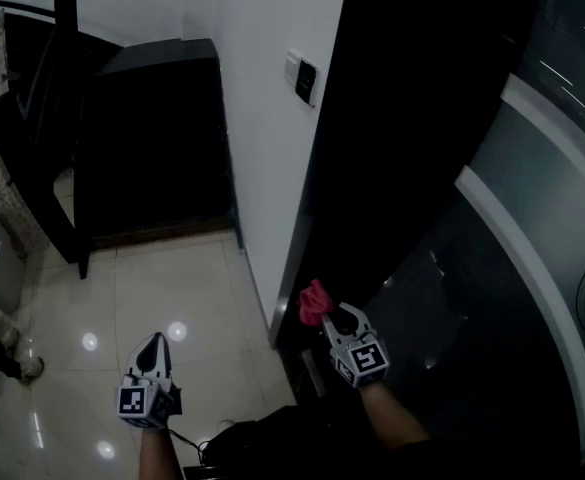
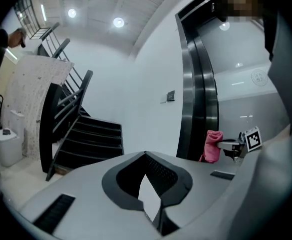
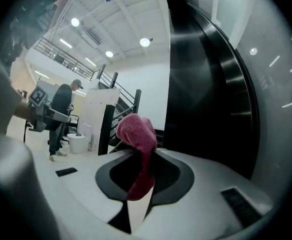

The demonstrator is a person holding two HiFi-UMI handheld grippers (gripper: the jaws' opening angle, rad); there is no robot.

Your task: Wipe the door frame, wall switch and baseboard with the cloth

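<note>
Right hand-held gripper (image 1: 335, 318) clamped on pink cloth (image 1: 314, 304), just beside door frame (image 1: 357, 168). Left hand-held gripper (image 1: 153, 346) closed, empty, over floor (image 1: 172, 278).

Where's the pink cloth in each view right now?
Head view: cloth bottom centre, at the right gripper's tips.
Left gripper view: cloth right of centre, by the door frame.
Right gripper view: cloth centre, between the jaws.
Shared landmark: the dark door frame.
</note>
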